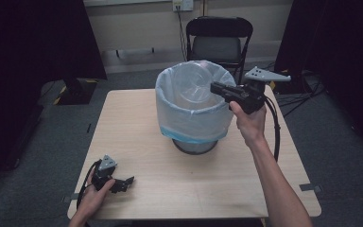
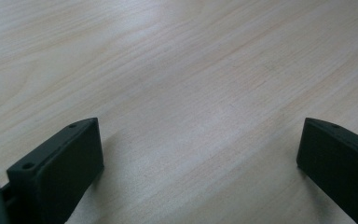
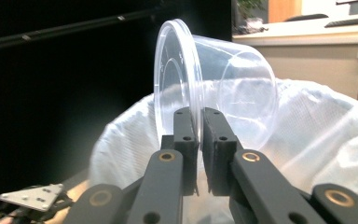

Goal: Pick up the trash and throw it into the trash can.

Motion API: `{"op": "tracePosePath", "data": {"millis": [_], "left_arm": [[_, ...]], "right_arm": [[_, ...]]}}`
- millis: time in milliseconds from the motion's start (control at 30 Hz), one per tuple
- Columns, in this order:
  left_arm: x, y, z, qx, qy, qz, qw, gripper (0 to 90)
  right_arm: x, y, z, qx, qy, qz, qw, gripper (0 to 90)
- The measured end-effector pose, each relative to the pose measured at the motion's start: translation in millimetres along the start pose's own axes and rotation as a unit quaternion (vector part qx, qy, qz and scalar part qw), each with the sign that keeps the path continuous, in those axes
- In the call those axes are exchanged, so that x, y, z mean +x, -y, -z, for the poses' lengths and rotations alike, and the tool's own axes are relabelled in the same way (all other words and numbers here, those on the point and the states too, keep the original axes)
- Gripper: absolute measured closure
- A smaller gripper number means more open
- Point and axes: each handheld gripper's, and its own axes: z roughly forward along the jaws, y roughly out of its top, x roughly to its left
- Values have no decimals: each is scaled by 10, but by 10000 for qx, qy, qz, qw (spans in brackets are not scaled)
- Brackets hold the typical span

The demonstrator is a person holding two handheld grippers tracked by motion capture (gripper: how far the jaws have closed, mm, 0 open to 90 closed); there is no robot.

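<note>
Clear plastic is what we are holding with our right gripper — a see-through round container, pinched by its rim between the two black fingers, which are standing narrow with only the thin rim between them. In the right gripper view the container is tipping on its side, its open mouth facing left and its base pointing right, and it is hanging just above the white bag behind it.

From the high view we are seeing the right gripper reaching over the right edge of a bin lined with a pale translucent bag, and the container is sitting within the bin's open mouth. The bin is standing on the far middle of the light wooden worktop.

Our left gripper is resting low at the near left corner of the worktop, well apart from the bin. In the left gripper view its fingers are standing wide apart — nothing but bare wood grain is lying between them.

A dark folding chair is standing beyond the far edge of the worktop.
</note>
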Motion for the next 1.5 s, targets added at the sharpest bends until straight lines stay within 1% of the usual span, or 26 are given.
{"op": "tracePosePath", "data": {"millis": [33,67,100,133,167,200,233,300,367,400,500,600,633,667,733,800,900,967,1000,1100,1167,1200,1267,1300,1433,1500], "left_arm": [[0,0,0,2,-2,1,10000,0],[0,0,0,1,-1,-1,10000,0],[0,0,0,0,-2,1,10000,0],[0,0,0,0,1,-1,10000,0],[0,0,0,0,1,1,10000,0],[0,0,1,4,-4,2,10000,0],[0,0,0,1,-1,1,10000,0],[0,0,0,1,-1,-2,10000,0],[0,0,1,4,-3,0,10000,0],[1,1,0,0,2,-2,10000,0],[2,1,1,2,5,-6,10000,0],[1,1,1,-1,4,-2,10000,0],[1,1,1,-1,5,-2,10000,0],[1,1,1,-1,4,-2,10000,0],[2,1,1,0,4,-5,10000,0],[1,1,1,0,5,-3,10000,0],[2,1,1,1,5,-5,10000,0],[1,1,1,-1,5,-4,10000,0],[2,1,1,0,6,-7,10000,0],[2,1,1,1,5,-7,10000,0],[2,1,1,0,5,-5,10000,0],[2,1,1,2,2,-6,10000,0],[1,1,1,0,4,-5,10000,0],[2,1,1,2,5,-6,10000,0],[2,1,1,0,5,-7,10000,0],[1,1,1,0,5,-4,10000,0]], "right_arm": [[-6,3,-10,39,2,-6,10000,846],[-28,6,-48,132,66,50,9999,843],[-28,6,-48,132,66,50,9999,843],[-43,6,-63,184,30,40,9998,840],[-72,7,-82,216,-64,-18,9997,832],[-81,4,-88,234,-56,-34,9997,820],[-90,-5,-98,238,-43,-71,9997,754],[-92,-6,-101,244,-4,-48,9997,737],[-97,-7,-107,269,94,-77,9996,674],[-105,-4,-110,280,123,-99,9995,631],[-120,8,-107,305,207,-130,9992,544],[-105,9,-98,286,307,-60,9991,458],[-95,8,-97,280,377,-30,9989,399],[-95,8,-97,280,377,-30,9989,399],[-92,10,-97,286,414,-2,9987,353],[-86,16,-92,309,426,32,9986,343],[-89,36,-67,289,438,-52,9986,319],[-75,46,-46,292,527,19,9982,306],[-60,56,-21,301,541,61,9981,278],[-49,65,10,349,566,89,9977,260],[-43,76,45,365,564,75,9977,251],[-43,84,76,351,512,40,9981,246],[-47,101,135,278,465,-61,9985,231],[-45,107,165,260,478,-72,9985,218],[-13,142,275,269,573,-45,9980,158],[2,181,327,377,733,-47,9966,142]]}}
